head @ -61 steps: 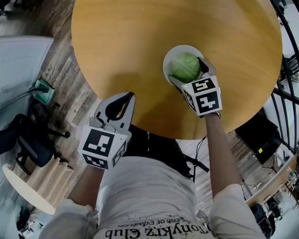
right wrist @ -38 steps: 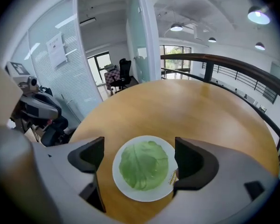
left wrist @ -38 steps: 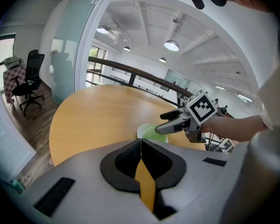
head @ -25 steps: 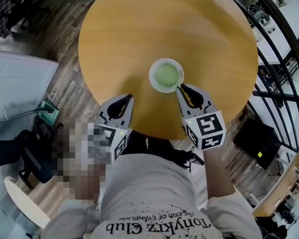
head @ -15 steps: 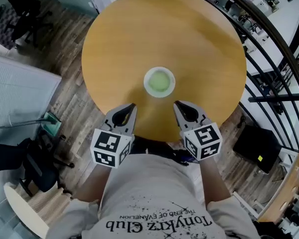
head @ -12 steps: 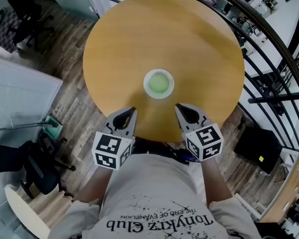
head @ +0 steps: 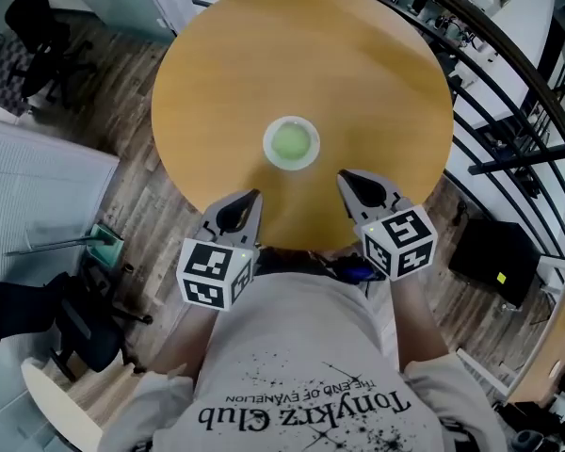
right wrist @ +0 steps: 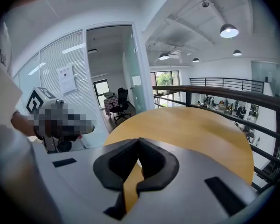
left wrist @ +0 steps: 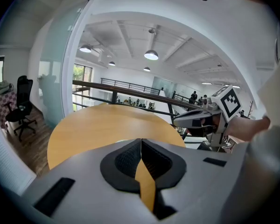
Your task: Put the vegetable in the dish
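A round green vegetable (head: 290,143) lies in a small white dish (head: 305,159) near the middle of the round wooden table (head: 358,73). Both grippers hang back at the table's near edge, apart from the dish. My left gripper (head: 253,196) is shut and holds nothing; in its own view the jaws (left wrist: 141,141) meet over the tabletop (left wrist: 93,127). My right gripper (head: 343,175) is also shut and holds nothing, its jaws (right wrist: 139,141) closed in its own view. The jaws hide the dish in both gripper views.
A black railing (head: 508,83) curves round the table's right side. On the wooden floor stand a black office chair (head: 80,323), a green object (head: 104,243) and a black box (head: 494,252). A pale round tabletop (head: 56,405) sits lower left.
The right gripper, earlier round the vegetable at the dish, has let go, drawn back to the table's near edge and shut. The vegetable stays in the dish. The view has pulled back.
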Demonstrator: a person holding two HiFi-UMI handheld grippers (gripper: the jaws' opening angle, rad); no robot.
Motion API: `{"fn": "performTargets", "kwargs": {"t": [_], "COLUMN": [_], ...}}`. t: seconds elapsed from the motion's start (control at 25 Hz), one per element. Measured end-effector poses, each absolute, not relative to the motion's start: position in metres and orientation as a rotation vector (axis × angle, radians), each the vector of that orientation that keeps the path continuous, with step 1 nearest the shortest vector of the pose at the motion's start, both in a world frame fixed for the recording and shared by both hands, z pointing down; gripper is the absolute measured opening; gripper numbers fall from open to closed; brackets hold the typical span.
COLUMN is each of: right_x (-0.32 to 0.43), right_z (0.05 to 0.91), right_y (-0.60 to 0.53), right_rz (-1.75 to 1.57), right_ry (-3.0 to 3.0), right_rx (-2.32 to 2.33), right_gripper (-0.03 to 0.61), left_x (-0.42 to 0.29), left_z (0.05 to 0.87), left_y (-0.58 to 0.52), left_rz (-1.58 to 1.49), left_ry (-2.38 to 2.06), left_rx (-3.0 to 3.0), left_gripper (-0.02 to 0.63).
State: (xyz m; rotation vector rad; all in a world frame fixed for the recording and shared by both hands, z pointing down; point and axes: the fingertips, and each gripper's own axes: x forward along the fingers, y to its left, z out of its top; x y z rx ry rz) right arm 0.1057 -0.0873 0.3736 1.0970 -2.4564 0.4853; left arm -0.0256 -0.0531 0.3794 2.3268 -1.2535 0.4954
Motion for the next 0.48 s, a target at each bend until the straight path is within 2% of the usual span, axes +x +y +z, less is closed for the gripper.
{"fn": "performTargets", "kwargs": {"t": [0.48], "right_x": [0.099], "right_z": [0.385], "right_y": [-0.082], "right_rz": [0.526], "right_ry": [-2.469], "right_rx": [1.053], "right_gripper": [0.025], "left_x": [-0.034], "left_z": [0.384], "left_y": [-0.047], "left_rz": [0.527], "left_ry": [-1.276], "left_rx": [2.308], "left_gripper": [0.023]}}
